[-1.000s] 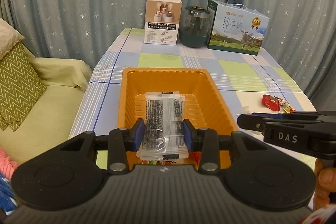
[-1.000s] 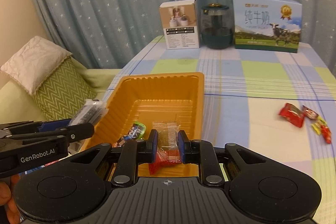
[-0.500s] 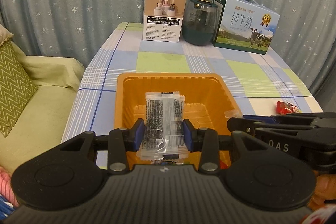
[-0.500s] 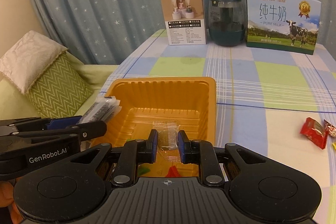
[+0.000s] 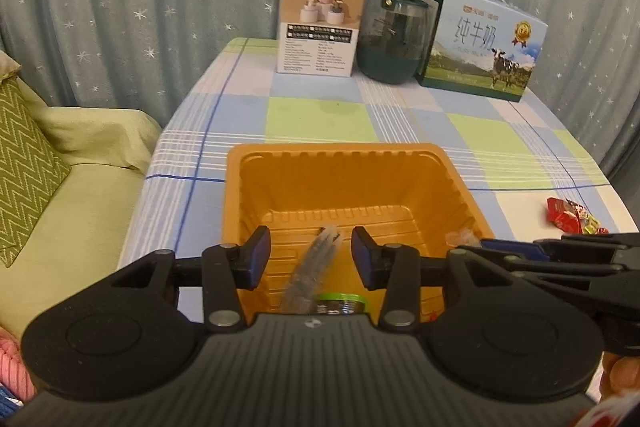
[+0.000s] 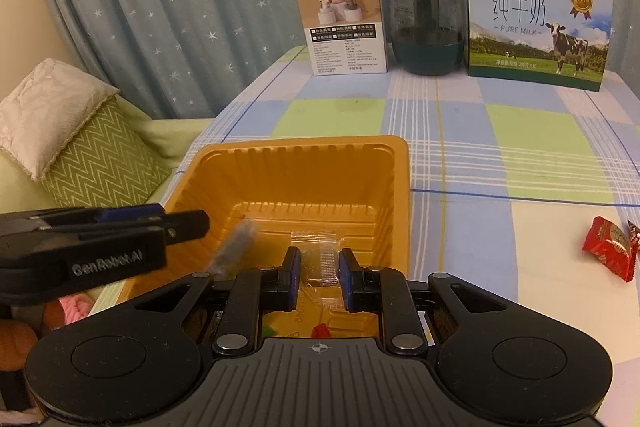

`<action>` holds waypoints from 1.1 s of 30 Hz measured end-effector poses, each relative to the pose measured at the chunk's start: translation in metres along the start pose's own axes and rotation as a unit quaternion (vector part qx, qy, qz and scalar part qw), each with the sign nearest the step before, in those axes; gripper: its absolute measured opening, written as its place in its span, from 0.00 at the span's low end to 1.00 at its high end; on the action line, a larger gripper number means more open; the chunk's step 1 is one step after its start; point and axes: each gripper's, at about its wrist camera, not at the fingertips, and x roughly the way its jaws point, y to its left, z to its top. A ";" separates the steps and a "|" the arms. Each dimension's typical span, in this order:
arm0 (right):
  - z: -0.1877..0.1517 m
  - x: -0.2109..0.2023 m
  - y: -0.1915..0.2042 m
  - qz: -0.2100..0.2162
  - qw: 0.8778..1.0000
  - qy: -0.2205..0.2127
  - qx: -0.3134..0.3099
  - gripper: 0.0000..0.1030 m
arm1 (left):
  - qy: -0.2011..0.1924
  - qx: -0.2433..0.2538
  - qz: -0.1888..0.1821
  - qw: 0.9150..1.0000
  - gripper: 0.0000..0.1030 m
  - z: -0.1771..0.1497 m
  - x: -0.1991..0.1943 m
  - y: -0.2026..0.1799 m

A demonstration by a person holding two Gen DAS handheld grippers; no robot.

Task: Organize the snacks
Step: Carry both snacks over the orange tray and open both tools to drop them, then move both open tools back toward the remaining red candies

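Observation:
An orange tray (image 5: 340,151) (image 6: 304,147) sits on the checked tablecloth under both grippers. My left gripper (image 5: 311,259) hangs over its near end with the jaws opening. A clear packet with dark contents (image 5: 316,267) drops, blurred and tilted, between the pads without touching them. From the right wrist the same packet (image 6: 236,247) falls beside the left gripper's fingertips (image 6: 188,223). My right gripper (image 6: 319,279) is shut on a clear-wrapped snack (image 6: 322,259) above the tray floor. A green-wrapped snack (image 5: 340,301) lies in the tray's near end.
Red wrapped candies (image 5: 568,219) (image 6: 608,247) lie on the table to the tray's right. A humidifier box (image 6: 342,23), a dark jar (image 6: 428,27) and a milk carton box (image 6: 536,27) stand at the far edge. A sofa with cushions (image 6: 80,147) is on the left.
The left jaws have spread and the dark packet has slipped out, tipping down into the tray. Both grippers moved forward and lower over the tray. The right grip is unchanged.

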 end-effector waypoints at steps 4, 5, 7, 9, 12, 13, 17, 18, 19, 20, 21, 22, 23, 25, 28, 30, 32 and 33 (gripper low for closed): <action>-0.001 0.000 0.000 0.004 1.000 0.002 0.005 0.20 | -0.006 -0.008 0.003 1.000 0.39 -0.003 -0.012 0.007; -0.001 0.000 0.000 0.005 1.000 0.002 0.006 0.20 | -0.008 -0.010 0.005 1.000 0.39 -0.004 -0.015 0.008; 0.000 -0.001 0.001 0.008 1.000 0.002 0.005 0.20 | -0.011 -0.012 0.008 1.000 0.39 -0.006 -0.021 0.010; 0.001 -0.002 0.004 0.012 1.000 0.000 0.003 0.20 | -0.014 -0.011 0.012 1.000 0.39 -0.007 -0.027 0.011; 0.004 0.000 0.007 0.021 1.000 0.003 0.000 0.20 | -0.015 -0.012 0.010 1.000 0.39 -0.009 -0.035 0.013; 0.004 0.001 0.008 0.023 1.000 0.004 0.003 0.21 | -0.016 -0.014 0.009 1.000 0.39 -0.010 -0.037 0.013; 0.005 -0.003 0.005 0.029 0.999 -0.004 0.013 0.47 | -0.019 -0.018 0.012 1.000 0.39 -0.013 -0.046 0.015; 0.005 -0.006 0.004 0.030 0.999 -0.009 0.014 0.54 | -0.019 -0.018 0.012 1.000 0.39 -0.014 -0.048 0.015; 0.004 -0.009 0.003 0.032 0.999 -0.013 0.013 0.57 | -0.020 -0.020 0.011 1.000 0.39 -0.016 -0.051 0.015; 0.004 -0.013 0.002 0.033 0.999 -0.015 0.013 0.57 | -0.021 -0.023 0.010 0.999 0.39 -0.017 -0.053 0.015; 0.003 -0.017 0.001 0.031 0.999 -0.017 0.013 0.57 | -0.021 -0.025 0.010 0.999 0.39 -0.018 -0.055 0.015; 0.002 -0.022 -0.001 0.028 0.999 -0.019 0.016 0.57 | -0.020 -0.024 0.009 0.999 0.39 -0.019 -0.058 0.014; 0.000 -0.028 -0.004 0.027 0.999 -0.022 0.019 0.57 | -0.021 -0.023 0.009 0.999 0.39 -0.020 -0.061 0.012; -0.005 -0.040 -0.009 0.021 0.999 -0.027 0.030 0.57 | -0.025 -0.021 0.009 0.999 0.39 -0.022 -0.068 0.010; -0.014 -0.060 -0.018 0.007 0.999 -0.031 0.042 0.57 | -0.028 -0.022 0.010 0.999 0.40 -0.025 -0.079 0.004; -0.022 -0.073 -0.024 -0.003 0.998 -0.033 0.053 0.57 | -0.029 -0.021 0.010 0.999 0.44 -0.027 -0.087 0.000; -0.028 -0.087 -0.031 -0.011 0.997 -0.035 0.066 0.57 | -0.029 -0.021 0.010 0.999 0.45 -0.029 -0.094 -0.005; -0.032 -0.094 -0.034 -0.015 0.997 -0.037 0.072 0.57 | -0.028 -0.022 0.009 0.999 0.45 -0.030 -0.097 -0.007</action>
